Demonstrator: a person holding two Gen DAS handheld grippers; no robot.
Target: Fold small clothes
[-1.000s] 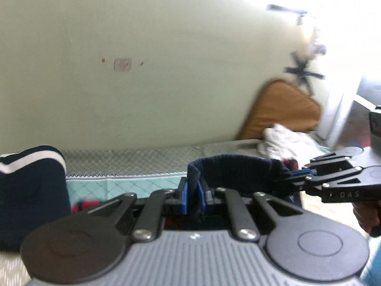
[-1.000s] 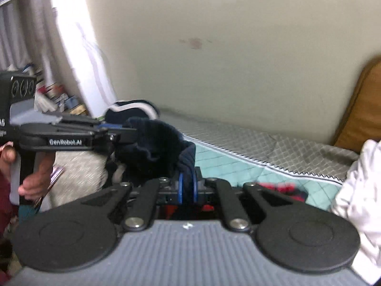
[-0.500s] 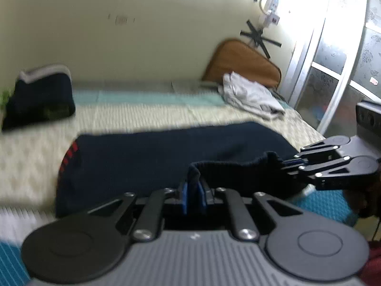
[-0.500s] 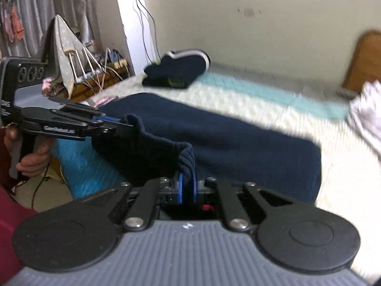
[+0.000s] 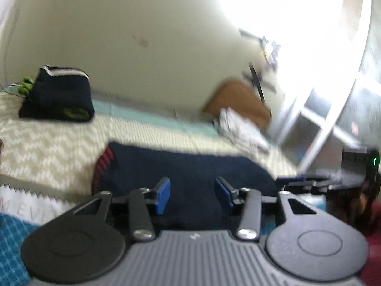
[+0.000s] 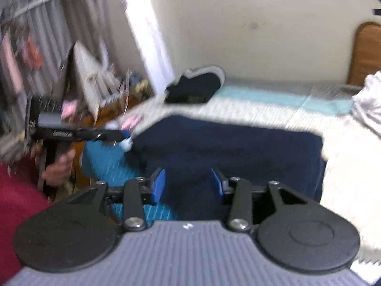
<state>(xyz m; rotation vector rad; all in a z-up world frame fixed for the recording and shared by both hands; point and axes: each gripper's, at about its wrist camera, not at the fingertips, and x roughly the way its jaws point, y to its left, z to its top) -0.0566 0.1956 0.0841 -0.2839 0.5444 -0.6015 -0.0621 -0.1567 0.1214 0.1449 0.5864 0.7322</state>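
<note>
Navy knit garment (image 5: 190, 178) lies flat on bed (image 5: 47, 143), frame centre; left gripper (image 5: 192, 195) and right gripper (image 6: 188, 184) fingers opening, empty — withdraw low without snagging the fold.

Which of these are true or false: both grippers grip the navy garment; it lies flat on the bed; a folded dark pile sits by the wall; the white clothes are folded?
1. Both grippers grip the navy garment. False: the left gripper and right gripper are opening, pads clear of the cloth.
2. The garment lies flat on the bed. True.
3. A folded dark pile sits near the wall. True.
4. The white clothes are neatly folded. False: they lie crumpled.
</note>
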